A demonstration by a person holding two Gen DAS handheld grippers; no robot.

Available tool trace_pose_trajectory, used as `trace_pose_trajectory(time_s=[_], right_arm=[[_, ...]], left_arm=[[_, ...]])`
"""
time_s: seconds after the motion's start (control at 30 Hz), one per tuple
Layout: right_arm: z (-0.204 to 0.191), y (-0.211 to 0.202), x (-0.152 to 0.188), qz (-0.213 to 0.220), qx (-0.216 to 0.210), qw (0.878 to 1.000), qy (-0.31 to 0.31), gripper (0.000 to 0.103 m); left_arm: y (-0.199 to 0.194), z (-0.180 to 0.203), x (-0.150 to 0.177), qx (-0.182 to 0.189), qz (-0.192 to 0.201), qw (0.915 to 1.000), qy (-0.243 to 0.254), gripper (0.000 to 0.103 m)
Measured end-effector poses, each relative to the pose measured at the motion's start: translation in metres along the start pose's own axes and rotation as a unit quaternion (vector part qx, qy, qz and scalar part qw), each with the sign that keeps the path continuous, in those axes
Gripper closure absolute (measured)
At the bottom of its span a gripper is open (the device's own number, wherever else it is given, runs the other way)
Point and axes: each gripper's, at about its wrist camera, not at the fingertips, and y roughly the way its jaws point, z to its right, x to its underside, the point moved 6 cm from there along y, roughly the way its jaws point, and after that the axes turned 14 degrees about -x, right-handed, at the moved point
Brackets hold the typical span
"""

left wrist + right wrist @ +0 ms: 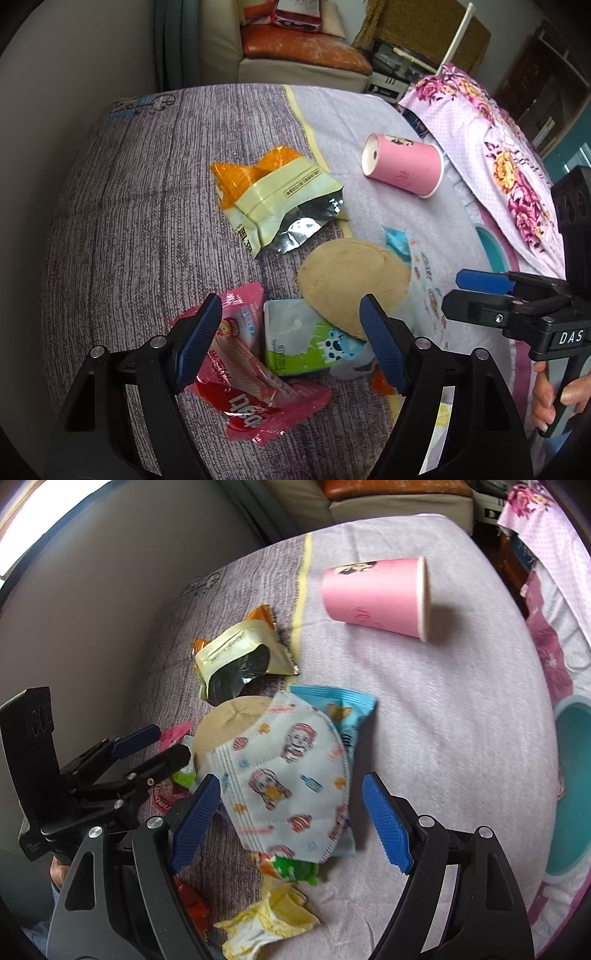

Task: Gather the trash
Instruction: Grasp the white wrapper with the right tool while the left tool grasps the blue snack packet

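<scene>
Beneath the left gripper (291, 341), jaws released, lies a green-and-white milk carton (299, 339); under the right gripper (291, 821), likewise released, a cartoon-printed white face mask (284, 775).

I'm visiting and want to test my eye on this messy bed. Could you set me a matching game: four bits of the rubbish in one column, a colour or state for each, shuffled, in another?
Things:
1. paper cup
2. snack bag
3. face mask
4. wafer wrapper

Descriptions:
A. white, printed with small cartoon figures
B. pink, lying on its side
C. red and pink, flat beneath the left gripper
D. cream and orange, torn open, silver lining showing

Pairs: 1-B, 2-D, 3-A, 4-C
</scene>
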Motion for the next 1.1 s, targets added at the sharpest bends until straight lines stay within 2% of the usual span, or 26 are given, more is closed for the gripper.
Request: trace_pose_trajectory(time_s=[0.13, 0.2, 0.23, 0.3, 0.43, 0.53, 0.67, 0.93, 1.1], right_arm=[[-0.004, 0.016, -0.003, -0.015, -0.004, 1.0, -0.007, 0.027], [-0.005, 0.023, -0.002, -0.022, -0.014, 1.0, -0.001, 0.032], [-0.006, 0.024, -0.002, -0.024, -0.016, 1.0, -0.002, 0.041], [-0.009, 0.022, -0.003, -0.021, -0.02, 1.0, -0.003, 0.048], [-0.013, 0.017, 0.0, -0.017, -0.018, 1.0, -0.01, 0.08], [-0.014, 0.013, 0.003, -0.012, -0.011, 1.0, -0.009, 0.089], [-0.015, -0.002, 0.008, -0.001, -0.028, 1.0, 0.003, 0.09], [-0.008, -0.042, 0.013, 0.049, -0.037, 0.998, 0.016, 0.093], [0.004, -0.07, 0.016, 0.078, -0.014, 0.997, 0.019, 0.094]], left_arm=[[0.005, -0.004, 0.002, 0.01, -0.006, 0.9999, -0.003, 0.025], [0.006, -0.004, 0.003, 0.013, -0.007, 0.9999, -0.004, 0.025], [0.006, -0.004, 0.003, 0.013, -0.008, 0.9999, -0.004, 0.025], [0.008, -0.004, 0.004, 0.012, -0.01, 0.9999, -0.004, 0.025], [0.01, -0.004, 0.004, 0.012, -0.012, 0.9999, -0.004, 0.025], [0.009, -0.004, 0.004, 0.008, -0.012, 0.9999, -0.004, 0.025], [0.009, -0.004, 0.006, -0.001, -0.014, 0.9999, -0.005, 0.025], [0.007, 0.001, 0.01, -0.018, -0.016, 0.9997, 0.005, 0.025], [-0.005, 0.008, 0.007, -0.013, -0.007, 0.9999, 0.004, 0.025]])
